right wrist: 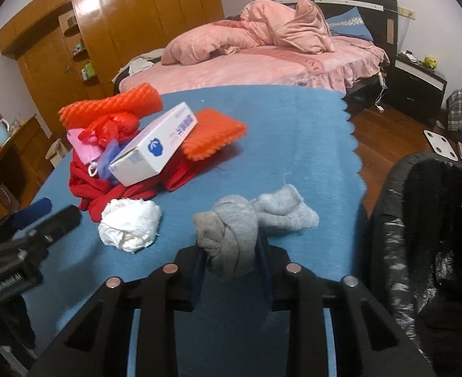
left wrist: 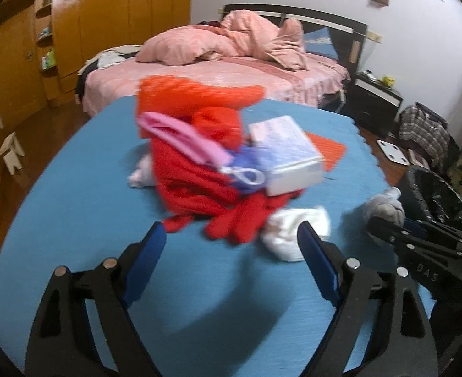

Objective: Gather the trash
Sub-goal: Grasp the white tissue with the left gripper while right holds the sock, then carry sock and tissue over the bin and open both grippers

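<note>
My right gripper (right wrist: 229, 251) is shut on a knotted grey sock bundle (right wrist: 231, 232) above the blue table (right wrist: 294, 132); the bundle also shows in the left wrist view (left wrist: 385, 207). My left gripper (left wrist: 231, 245) is open and empty, low over the table. A crumpled white wad (left wrist: 294, 232) lies by its right finger and shows in the right wrist view (right wrist: 130, 223). Behind it is a pile: red cloth (left wrist: 193, 185), a white box (left wrist: 287, 154), pink and orange pieces. A black-lined bin (right wrist: 435, 235) stands off the table's right edge.
An orange textured pad (right wrist: 212, 135) lies by the pile. A pink bed (right wrist: 262, 59) stands behind the table, with a wooden wardrobe (right wrist: 121, 25) to the left and a dark nightstand (right wrist: 416, 81) to the right. A white scale (right wrist: 441, 144) lies on the wood floor.
</note>
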`<state>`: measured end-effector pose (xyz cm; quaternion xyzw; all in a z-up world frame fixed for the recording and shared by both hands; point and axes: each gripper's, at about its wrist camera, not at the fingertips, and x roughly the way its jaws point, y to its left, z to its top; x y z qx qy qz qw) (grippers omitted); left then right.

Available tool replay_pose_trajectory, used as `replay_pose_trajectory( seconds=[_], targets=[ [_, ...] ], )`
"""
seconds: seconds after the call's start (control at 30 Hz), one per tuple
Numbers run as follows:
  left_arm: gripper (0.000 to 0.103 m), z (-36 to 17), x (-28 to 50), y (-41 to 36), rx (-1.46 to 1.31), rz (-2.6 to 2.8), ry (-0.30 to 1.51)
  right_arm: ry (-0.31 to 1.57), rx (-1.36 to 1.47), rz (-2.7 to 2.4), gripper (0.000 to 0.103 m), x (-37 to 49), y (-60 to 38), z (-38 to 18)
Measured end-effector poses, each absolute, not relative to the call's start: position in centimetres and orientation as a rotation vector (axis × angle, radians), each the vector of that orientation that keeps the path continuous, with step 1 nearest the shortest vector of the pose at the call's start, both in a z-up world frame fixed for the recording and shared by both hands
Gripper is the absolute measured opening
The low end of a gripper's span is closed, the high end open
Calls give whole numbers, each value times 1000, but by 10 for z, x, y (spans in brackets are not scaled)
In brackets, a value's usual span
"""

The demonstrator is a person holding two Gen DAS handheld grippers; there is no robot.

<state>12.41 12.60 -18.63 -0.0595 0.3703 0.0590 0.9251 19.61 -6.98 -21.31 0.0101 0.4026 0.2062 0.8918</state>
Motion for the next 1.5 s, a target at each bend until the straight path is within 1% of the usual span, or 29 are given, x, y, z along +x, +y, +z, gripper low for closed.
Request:
replay_pose_trajectory(
  seconds=[0.1, 0.3, 0.4, 0.47, 0.5, 0.57, 0.67, 0.83, 1.03, 1.23, 1.5],
  targets=[
    [79, -191, 129, 113, -114, 96, 763, 835, 30, 426, 29, 197, -80, -211],
    [68, -204, 145, 95, -100, 79, 788, 844, 38, 416, 29, 195, -92, -211],
    [52, -209, 149, 84, -70, 45, 794, 848, 42, 413, 29, 196, -96, -210],
    [33, -210, 153, 78, -57, 16, 798, 845, 42, 416, 29, 196, -96, -210],
    [32, -210, 153, 75, -44, 12, 795, 843, 41, 418, 29, 195, -97, -210],
    [25, -208, 151, 73, -40, 8, 781, 834, 39, 427, 29, 192, -97, -207],
    [22, -201, 145, 79, -74, 9, 765, 818, 38, 444, 29, 188, -97, -199],
    [22, -177, 132, 85, -98, 16, 711, 769, 49, 463, 29, 179, -104, -176],
    [22, -143, 127, 68, -85, -35, 648, 693, 70, 433, 29, 167, -132, -143],
    [22, -126, 136, 25, -76, -155, 638, 678, 95, 309, 30, 158, -188, -131],
    [22, -125, 156, -63, -47, -352, 652, 709, 125, 109, 30, 149, -269, -145]
  ],
)
